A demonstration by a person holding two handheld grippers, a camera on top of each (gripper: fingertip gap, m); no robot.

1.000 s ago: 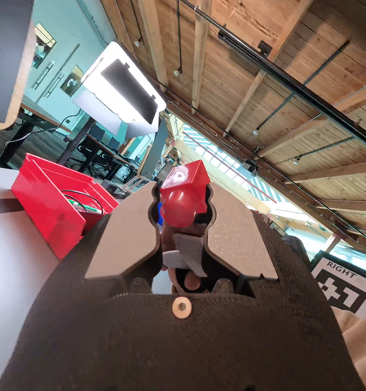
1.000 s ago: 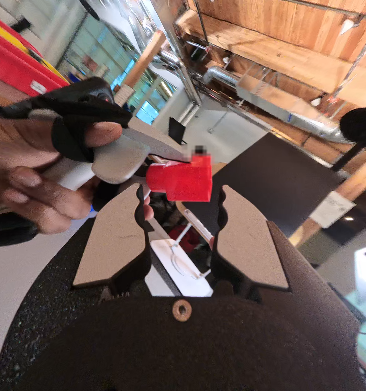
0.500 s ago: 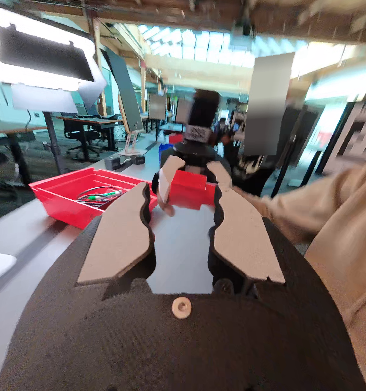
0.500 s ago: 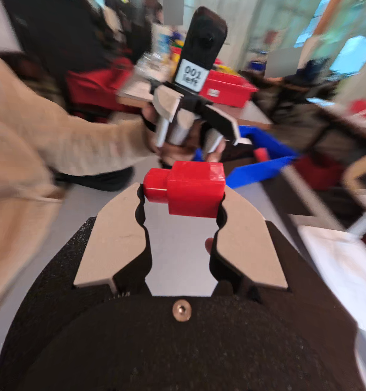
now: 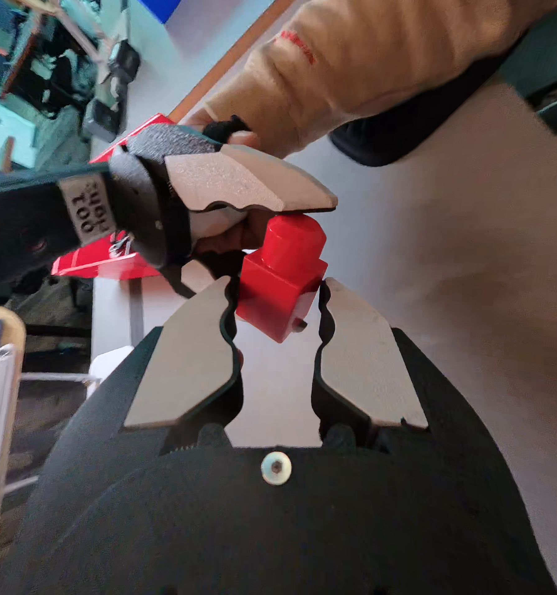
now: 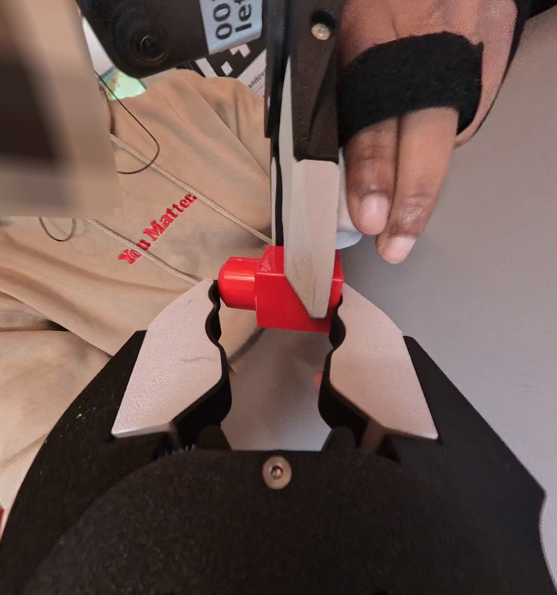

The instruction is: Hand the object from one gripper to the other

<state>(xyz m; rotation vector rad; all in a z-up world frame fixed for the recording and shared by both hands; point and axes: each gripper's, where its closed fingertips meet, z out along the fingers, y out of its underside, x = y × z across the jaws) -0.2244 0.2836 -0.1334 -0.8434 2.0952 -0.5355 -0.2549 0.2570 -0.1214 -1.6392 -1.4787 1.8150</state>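
A red block [image 5: 277,289] with a round stud on one end is held in the air between both grippers. My right gripper [image 6: 277,286] is shut on it lengthwise, with one pad on the stud end and the other on the flat base. Its upper finger [image 5: 254,183] shows in the left wrist view, pressing on the stud. My left gripper [image 5: 278,283] has closed across the block's square body, and both its pads touch the block's sides. One left finger [image 6: 309,257] lies across the front face of the block [image 6: 277,309] in the right wrist view; the other is hidden behind it.
A grey table [image 5: 447,257] lies below, with its wooden edge [image 5: 225,64] at the top. A red bin [image 5: 103,257] stands behind the right gripper. A person's beige sleeve [image 5: 335,80], beige sweatshirt [image 6: 141,289] and hand [image 6: 399,193] are close around the grippers. My left and right fingertips are right by each other.
A second ago my left gripper held the block. My right gripper closed on it, and the left let go and drew away. Now the left has come back and closed on the block's body.
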